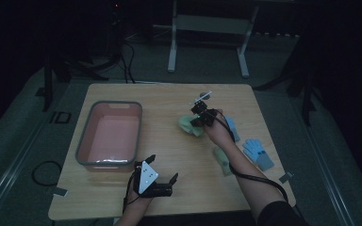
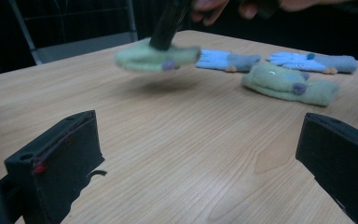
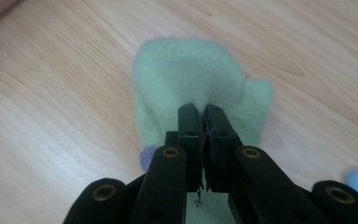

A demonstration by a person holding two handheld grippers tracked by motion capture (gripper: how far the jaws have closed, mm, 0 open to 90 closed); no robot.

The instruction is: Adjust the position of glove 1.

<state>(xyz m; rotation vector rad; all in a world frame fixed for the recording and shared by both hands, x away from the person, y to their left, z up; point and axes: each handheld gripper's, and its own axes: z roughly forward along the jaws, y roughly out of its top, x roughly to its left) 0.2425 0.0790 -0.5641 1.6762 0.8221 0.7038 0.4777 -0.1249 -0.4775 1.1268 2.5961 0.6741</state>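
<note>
Table (image 1: 169, 197) holds two green mittens (image 2: 289, 84), two blue gloves (image 2: 314, 61).

A pale green mitten (image 3: 191, 88) with a small purple dot at its edge is seen between the black jaws of the right gripper (image 3: 203, 114), above a light wood-grain table (image 2: 177, 140). A 2nd pale green mitten (image 2: 289, 84), marked with a purple dot, and 2 light blue gloves (image 2: 270, 59) with grey cuffs and orange fingertips are seen on the same table. A pink tub (image 1: 109, 136) with a grey rim is seen, and the left gripper (image 1: 162, 169) is black with a white 3-cornered plate.
</note>
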